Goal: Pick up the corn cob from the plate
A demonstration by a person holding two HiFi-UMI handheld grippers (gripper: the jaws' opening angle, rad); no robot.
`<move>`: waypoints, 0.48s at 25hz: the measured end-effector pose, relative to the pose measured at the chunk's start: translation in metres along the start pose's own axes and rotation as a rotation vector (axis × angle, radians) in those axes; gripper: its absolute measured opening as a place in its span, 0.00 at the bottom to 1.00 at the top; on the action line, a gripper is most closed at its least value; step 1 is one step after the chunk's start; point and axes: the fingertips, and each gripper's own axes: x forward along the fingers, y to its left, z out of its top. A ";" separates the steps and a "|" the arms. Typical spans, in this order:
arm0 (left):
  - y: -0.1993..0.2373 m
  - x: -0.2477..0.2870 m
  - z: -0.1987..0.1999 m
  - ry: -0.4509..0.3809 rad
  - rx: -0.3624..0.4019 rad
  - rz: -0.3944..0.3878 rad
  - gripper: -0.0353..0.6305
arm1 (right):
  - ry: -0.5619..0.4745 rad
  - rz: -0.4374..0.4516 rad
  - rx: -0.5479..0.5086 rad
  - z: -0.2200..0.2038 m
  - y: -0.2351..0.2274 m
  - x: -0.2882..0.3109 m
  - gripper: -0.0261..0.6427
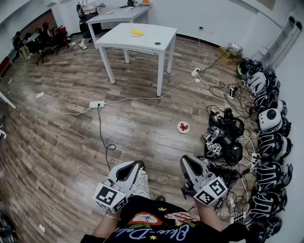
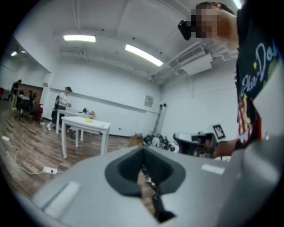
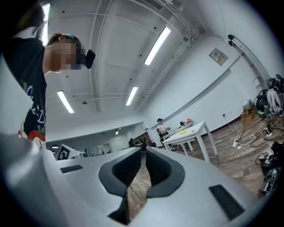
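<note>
The yellow corn cob [image 1: 137, 32] lies on a white table [image 1: 156, 45] far across the room; I cannot make out a plate under it. It is a small yellow spot in the left gripper view [image 2: 89, 119] and in the right gripper view [image 3: 182, 132]. Both grippers are held close to the person's body, far short of the table. My left gripper [image 1: 137, 165] [image 2: 143, 155] is shut with nothing between its jaws. My right gripper [image 1: 184, 160] [image 3: 143, 148] is shut and empty too, its tips touching.
Wooden floor lies between me and the table, crossed by cables and a power strip [image 1: 97, 104]. A small plate with red bits [image 1: 183, 126] sits on the floor. Helmets and gear [image 1: 268, 142] line the right wall. A second table [image 1: 118, 14] and a person [image 1: 85, 21] are at the back.
</note>
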 end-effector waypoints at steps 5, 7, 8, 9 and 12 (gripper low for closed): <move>0.083 0.062 0.034 -0.058 -0.017 0.008 0.05 | 0.001 0.021 0.009 0.014 -0.042 0.101 0.06; 0.130 0.089 0.053 -0.067 -0.002 0.018 0.05 | -0.017 0.056 -0.024 0.029 -0.053 0.156 0.06; 0.154 0.102 0.064 -0.077 -0.003 0.019 0.05 | -0.025 0.072 -0.042 0.038 -0.059 0.185 0.06; 0.176 0.113 0.075 -0.087 -0.002 0.016 0.05 | -0.032 0.082 -0.057 0.045 -0.065 0.212 0.07; 0.233 0.141 0.105 -0.115 0.029 -0.010 0.05 | -0.052 0.100 -0.084 0.062 -0.082 0.284 0.07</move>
